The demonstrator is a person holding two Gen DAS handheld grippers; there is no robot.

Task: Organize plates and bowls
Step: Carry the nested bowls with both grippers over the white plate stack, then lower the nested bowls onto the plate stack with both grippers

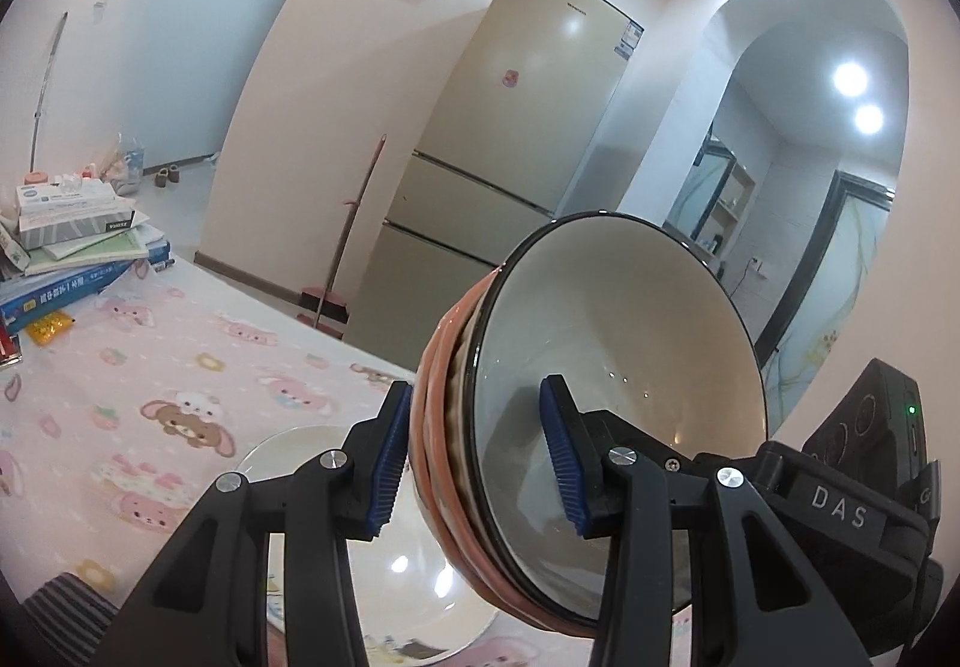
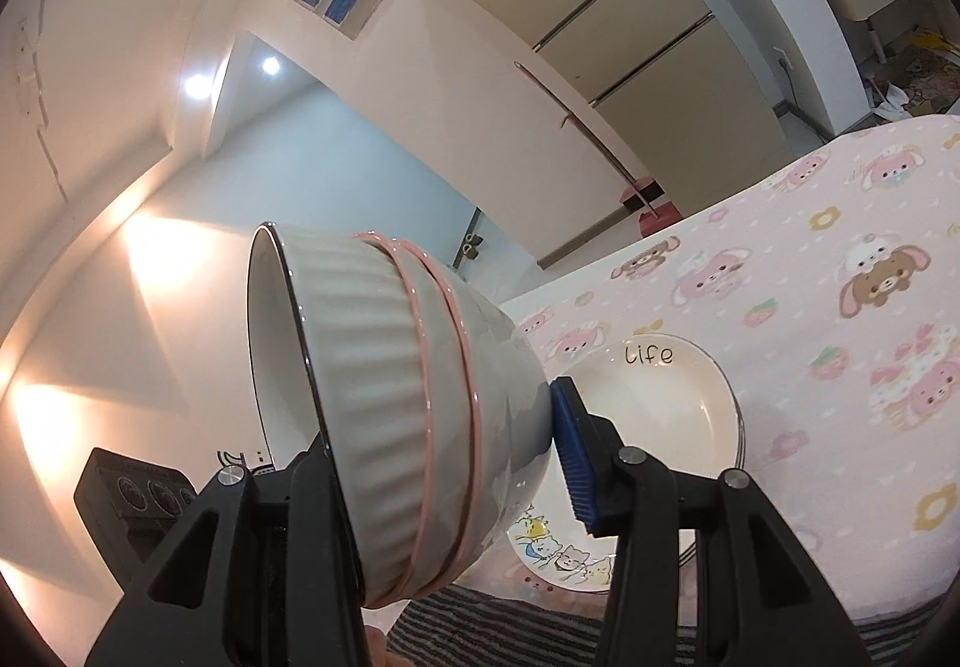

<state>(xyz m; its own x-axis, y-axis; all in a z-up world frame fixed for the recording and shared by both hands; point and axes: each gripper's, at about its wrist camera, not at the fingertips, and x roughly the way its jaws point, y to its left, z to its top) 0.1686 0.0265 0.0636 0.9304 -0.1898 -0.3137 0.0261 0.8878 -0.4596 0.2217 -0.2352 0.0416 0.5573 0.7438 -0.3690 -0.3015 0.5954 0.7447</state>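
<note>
While my left fingers (image 1: 474,457) pinch the rim of a stack of nested bowls (image 1: 600,403), one blue pad (image 1: 561,457) presses inside the top bowl's pale hollow and the other sits against the pink-edged outer walls. The stack is tipped on its side in the air, its dark-rimmed mouth facing right in the left wrist view, above a white plate (image 1: 384,559) that lies on the desk (image 1: 180,367) with its pink bunny-print cloth.

My right fingers (image 2: 444,457) are clenched on the same stack of nested bowls (image 2: 408,403) from the opposite side: one blue pad (image 2: 573,463) pushes on the grey base, while the other finger is hidden behind the ribbed wall near the rim. Below and to the right, the white plate (image 2: 672,403), lettered "Life", rests on the cloth.

A tall fridge (image 1: 510,150) stands behind, and books (image 1: 78,259) are piled at the desk's far left.
</note>
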